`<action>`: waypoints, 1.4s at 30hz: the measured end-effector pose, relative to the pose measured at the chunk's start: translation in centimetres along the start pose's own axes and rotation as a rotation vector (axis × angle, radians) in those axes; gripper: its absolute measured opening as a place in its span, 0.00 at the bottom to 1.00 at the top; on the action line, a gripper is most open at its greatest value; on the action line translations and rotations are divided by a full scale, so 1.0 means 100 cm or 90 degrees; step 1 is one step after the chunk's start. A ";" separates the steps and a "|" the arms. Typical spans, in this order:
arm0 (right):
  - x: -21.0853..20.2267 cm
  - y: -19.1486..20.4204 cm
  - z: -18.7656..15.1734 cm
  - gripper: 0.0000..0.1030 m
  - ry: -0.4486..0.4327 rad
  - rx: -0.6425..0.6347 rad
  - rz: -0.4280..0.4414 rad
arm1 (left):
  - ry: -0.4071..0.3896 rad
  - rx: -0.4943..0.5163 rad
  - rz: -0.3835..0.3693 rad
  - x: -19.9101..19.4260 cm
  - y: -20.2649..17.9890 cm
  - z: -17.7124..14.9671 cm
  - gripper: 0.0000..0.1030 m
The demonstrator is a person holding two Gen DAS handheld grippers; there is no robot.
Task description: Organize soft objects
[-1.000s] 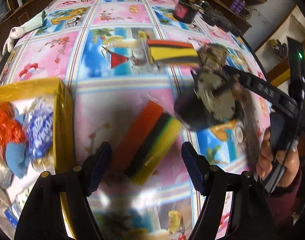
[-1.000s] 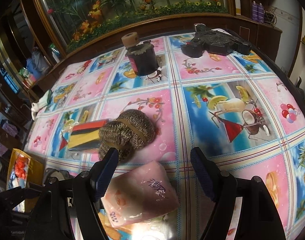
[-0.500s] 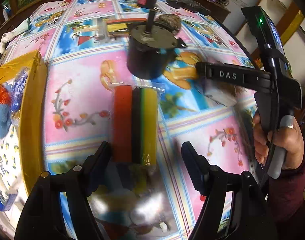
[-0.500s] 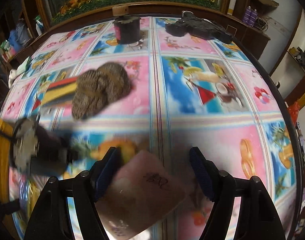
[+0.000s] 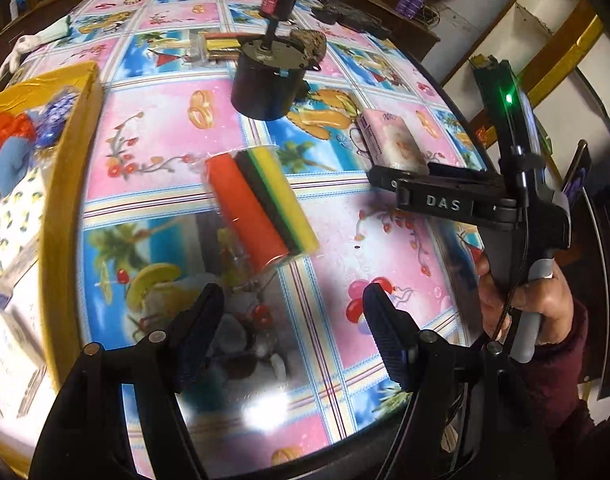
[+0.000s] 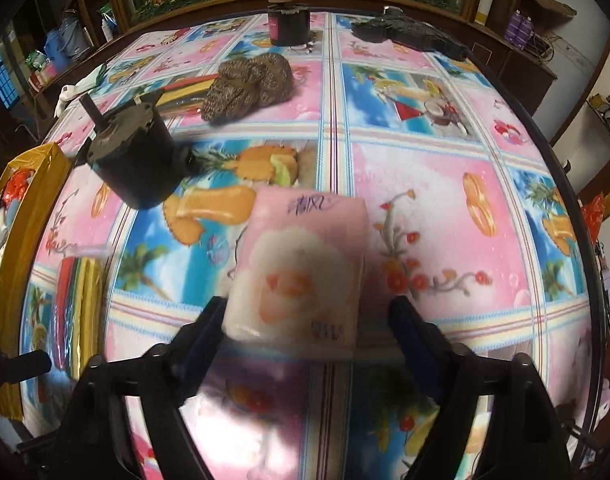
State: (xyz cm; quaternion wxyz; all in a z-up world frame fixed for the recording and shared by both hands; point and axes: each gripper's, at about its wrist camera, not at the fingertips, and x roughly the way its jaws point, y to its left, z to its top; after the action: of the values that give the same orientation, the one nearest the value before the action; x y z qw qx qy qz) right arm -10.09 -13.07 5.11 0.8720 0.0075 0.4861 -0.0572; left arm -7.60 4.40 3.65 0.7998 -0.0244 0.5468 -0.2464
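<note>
A wrapped pack of sponges (image 5: 261, 204), red, black, green and yellow, lies on the patterned tablecloth just ahead of my open left gripper (image 5: 293, 320); it also shows in the right wrist view (image 6: 79, 284). My right gripper (image 6: 309, 328) is open around the near end of a pink tissue pack (image 6: 301, 264), which lies on the cloth; the pack shows in the left wrist view (image 5: 391, 142) too. A brown knitted bundle (image 6: 251, 84) and a second sponge pack (image 5: 215, 46) lie farther back. A yellow box (image 5: 61, 168) at the left holds soft items.
A black motor (image 5: 271, 76) stands mid-table, also in the right wrist view (image 6: 135, 156). A dark jar (image 6: 287, 24) and a black tool (image 6: 409, 34) sit at the far edge. A white glove (image 5: 25, 46) lies far left. The table edge curves close on the right.
My left gripper has pulled back and turned, so the sponge pack now lies farther ahead and slanted. My right gripper has moved forward over the tissue pack, which now sits between its fingers.
</note>
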 end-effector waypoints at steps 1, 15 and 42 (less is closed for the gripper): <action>-0.003 -0.002 -0.003 0.86 -0.003 0.003 0.011 | -0.009 -0.009 0.002 -0.004 0.004 -0.001 0.69; -0.027 -0.062 -0.011 0.86 -0.048 0.149 0.096 | -0.034 -0.023 0.116 0.042 -0.004 0.034 0.73; -0.028 0.004 -0.011 0.49 -0.070 0.052 0.040 | -0.133 -0.043 0.034 -0.019 0.000 -0.005 0.39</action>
State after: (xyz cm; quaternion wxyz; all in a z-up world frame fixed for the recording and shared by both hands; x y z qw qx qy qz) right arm -12.47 -12.36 6.88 0.8977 0.0552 0.4342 -0.0496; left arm -8.60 5.33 5.04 0.8576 -0.0623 0.4685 -0.2030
